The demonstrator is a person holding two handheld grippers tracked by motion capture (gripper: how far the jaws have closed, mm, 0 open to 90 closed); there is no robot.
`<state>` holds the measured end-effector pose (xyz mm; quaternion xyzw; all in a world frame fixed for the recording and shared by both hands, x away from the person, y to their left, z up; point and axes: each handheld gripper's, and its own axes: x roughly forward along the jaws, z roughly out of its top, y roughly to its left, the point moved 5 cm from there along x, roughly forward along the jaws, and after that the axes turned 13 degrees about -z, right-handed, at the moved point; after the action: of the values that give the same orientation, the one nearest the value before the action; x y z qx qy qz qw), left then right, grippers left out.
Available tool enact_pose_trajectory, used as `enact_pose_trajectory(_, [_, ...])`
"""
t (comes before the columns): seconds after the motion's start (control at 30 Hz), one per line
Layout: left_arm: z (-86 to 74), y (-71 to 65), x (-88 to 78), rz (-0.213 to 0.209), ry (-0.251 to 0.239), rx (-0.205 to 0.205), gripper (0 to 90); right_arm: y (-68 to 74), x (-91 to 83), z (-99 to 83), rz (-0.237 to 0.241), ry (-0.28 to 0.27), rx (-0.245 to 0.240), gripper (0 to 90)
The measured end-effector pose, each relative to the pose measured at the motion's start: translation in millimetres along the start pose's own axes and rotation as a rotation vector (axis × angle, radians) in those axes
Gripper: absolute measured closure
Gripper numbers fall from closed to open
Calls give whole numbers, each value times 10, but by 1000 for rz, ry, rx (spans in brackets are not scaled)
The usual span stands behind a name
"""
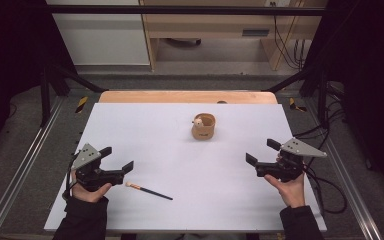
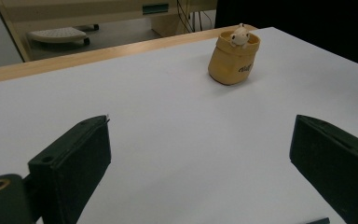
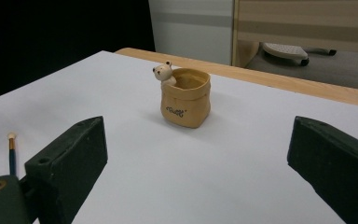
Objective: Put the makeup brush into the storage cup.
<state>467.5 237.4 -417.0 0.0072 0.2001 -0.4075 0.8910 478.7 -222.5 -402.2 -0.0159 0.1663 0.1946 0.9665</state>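
Left gripper at lower left of the high view, jaws spread wide, nothing between them; just right of it a brush lies flat on the white table sheet, pale tuft toward the gripper, dark handle running right and down. Right gripper at lower right, jaws likewise spread and empty. Near frame centre, well apart from both, stands a tan sack-shaped pot, upright, rim rolled, small pale bear figure at its rim, dark lettering on the side

A wheeled base sits beneath the wooden cabinet.
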Motion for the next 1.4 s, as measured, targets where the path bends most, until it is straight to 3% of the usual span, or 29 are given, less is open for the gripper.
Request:
enact_pose_trajectory(0.57, [-131,-58,78,-58,94,24,49,3,2,-26,-4,10,-3,50])
enact_pose_trajectory(1.4, [-432,-282,372,-166,307,77,62,-8,-11,-32,-8,12,0,48])
